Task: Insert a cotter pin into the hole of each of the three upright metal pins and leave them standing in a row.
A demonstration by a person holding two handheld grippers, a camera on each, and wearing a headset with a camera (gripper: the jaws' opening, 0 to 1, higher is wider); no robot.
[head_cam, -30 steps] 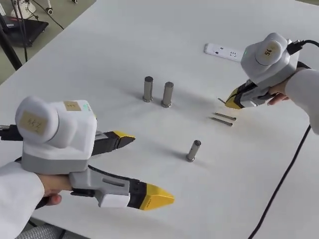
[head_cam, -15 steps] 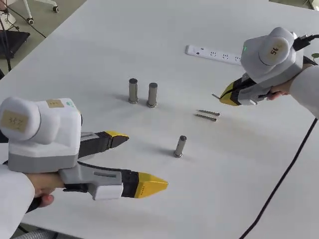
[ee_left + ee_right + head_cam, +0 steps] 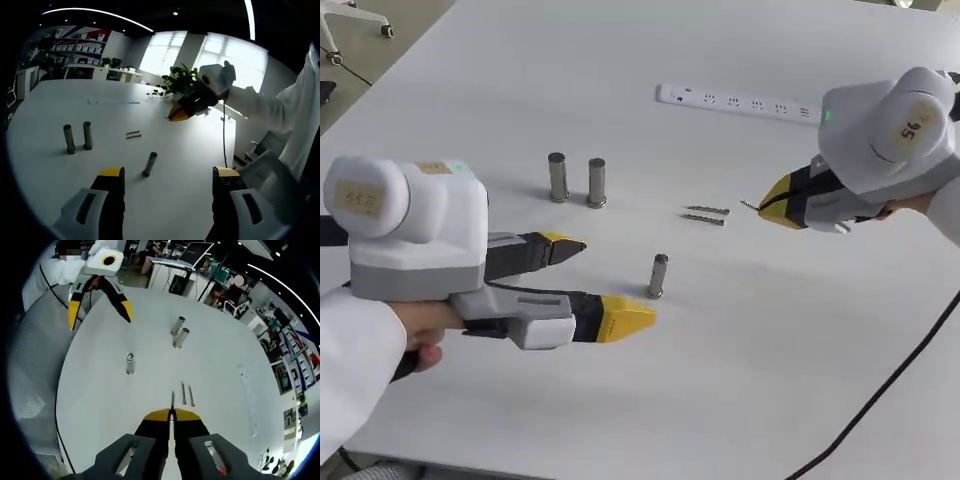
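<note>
Head view: at 3 o'clock the right gripper (image 3: 767, 207) is clamped on a cotter pin (image 3: 748, 205), tip forward, seemingly for threading. At 7 o'clock the left gripper (image 3: 616, 279), jaws apart, hovers beside the nearest metal pin (image 3: 659, 275), likely to steady it. Two other metal pins (image 3: 557, 177) stand at 10 o'clock, and spare cotter pins (image 3: 706, 213) lie near the centre.

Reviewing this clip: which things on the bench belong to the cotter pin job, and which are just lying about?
Job in hand:
two metal pins standing side by side
third metal pin standing apart
two loose cotter pins
one cotter pin held in the right gripper
left gripper, open

Lying about:
power strip
black cable
</note>
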